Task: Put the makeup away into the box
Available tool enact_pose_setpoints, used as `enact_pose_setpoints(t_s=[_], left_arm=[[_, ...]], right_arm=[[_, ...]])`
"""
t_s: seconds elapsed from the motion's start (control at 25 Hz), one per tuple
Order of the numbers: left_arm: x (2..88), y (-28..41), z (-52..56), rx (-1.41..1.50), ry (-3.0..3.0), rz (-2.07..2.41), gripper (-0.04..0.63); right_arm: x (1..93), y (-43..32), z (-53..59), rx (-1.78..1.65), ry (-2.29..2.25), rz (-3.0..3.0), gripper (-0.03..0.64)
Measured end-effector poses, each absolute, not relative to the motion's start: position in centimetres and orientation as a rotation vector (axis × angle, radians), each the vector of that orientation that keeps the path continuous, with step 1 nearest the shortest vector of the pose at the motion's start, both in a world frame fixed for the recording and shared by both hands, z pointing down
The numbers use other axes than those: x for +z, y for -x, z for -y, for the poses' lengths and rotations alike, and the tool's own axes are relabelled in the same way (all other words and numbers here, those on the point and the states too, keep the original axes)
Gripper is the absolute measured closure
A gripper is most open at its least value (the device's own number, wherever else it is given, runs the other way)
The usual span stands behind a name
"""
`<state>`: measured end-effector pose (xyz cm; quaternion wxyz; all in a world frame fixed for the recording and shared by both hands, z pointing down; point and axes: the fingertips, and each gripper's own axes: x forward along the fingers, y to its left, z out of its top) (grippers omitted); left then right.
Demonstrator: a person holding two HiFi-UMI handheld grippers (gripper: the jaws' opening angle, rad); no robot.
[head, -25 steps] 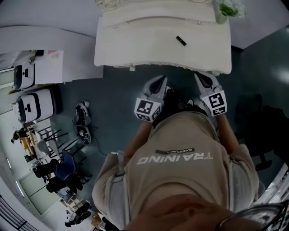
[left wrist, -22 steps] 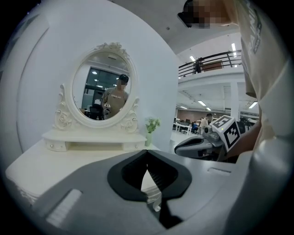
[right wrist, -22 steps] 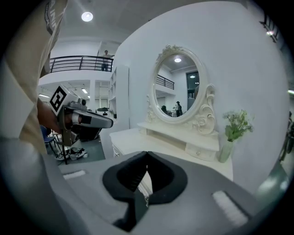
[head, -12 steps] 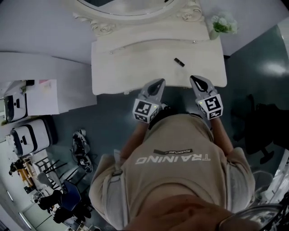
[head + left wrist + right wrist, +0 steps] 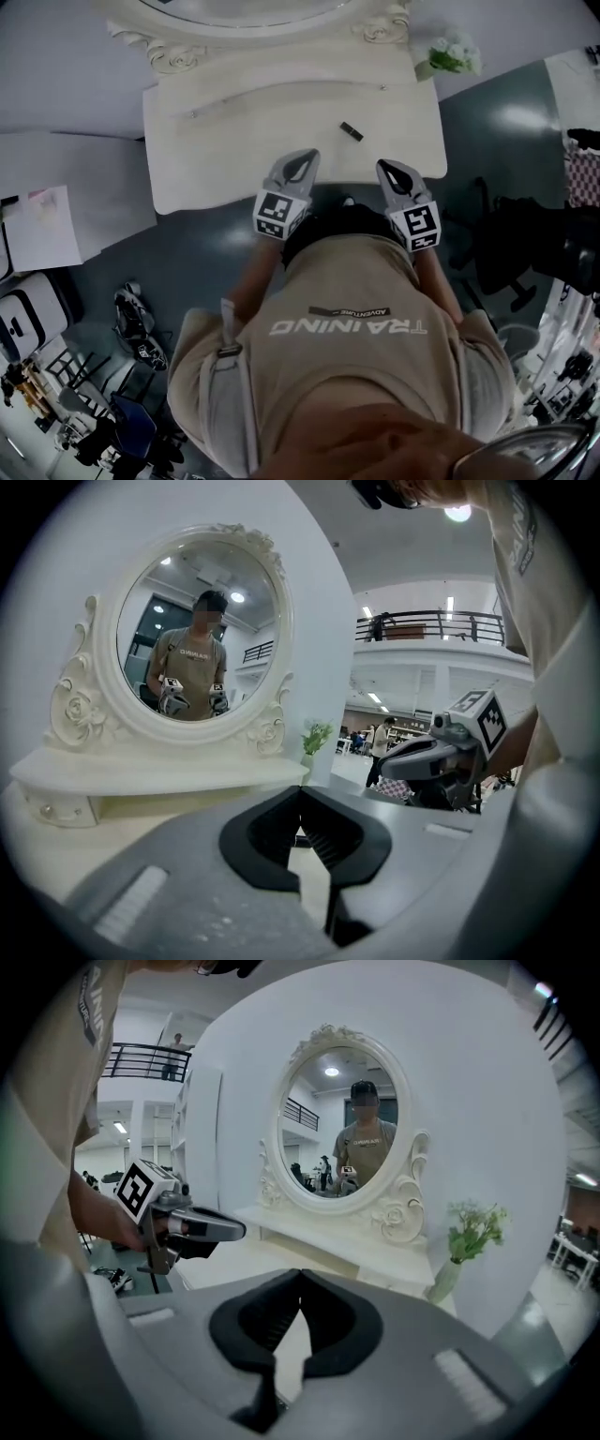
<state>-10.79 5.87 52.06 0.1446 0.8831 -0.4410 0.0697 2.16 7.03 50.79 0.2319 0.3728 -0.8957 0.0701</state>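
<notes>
left gripper [image 5: 300, 165] and right gripper [image 5: 394, 170] have reached the vanity table's [image 5: 225, 150] near edge, both closed and empty. a dark makeup item [image 5: 351, 131] lies between them, higher in the frame.

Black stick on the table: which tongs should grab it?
Probably left. Both tongs are shut and about equally near the black stick, but the left tongs point more straight at it than the right tongs.

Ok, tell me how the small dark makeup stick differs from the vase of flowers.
The makeup stick is dark; the vase is pale. The stick lies flat on the open tabletop; the vase stands upright at its back right corner. Both sit on the white dressing table.
</notes>
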Motion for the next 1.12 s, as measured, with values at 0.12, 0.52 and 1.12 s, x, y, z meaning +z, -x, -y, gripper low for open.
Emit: enact_pose_setpoints(t_s=[0.12, 0.52, 1.12], left_arm=[[53.0, 10.0, -4.7, 0.212, -2.526, 1.245, 0.589], [51.9, 7.6, 0.9, 0.344, -2.492, 1.288, 0.589], [55.6, 1.4, 11.6, 0.447, -2.452, 1.172, 0.589]], right_arm=[[51.7, -2.6, -5.8, 0.207, -1.007, 2.447, 0.614], [54.5, -5.9, 4.0, 0.256, -0.964, 2.460, 0.614], [61.9, -9.7, 15.3, 0.436, -0.959, 2.412, 0.614]])
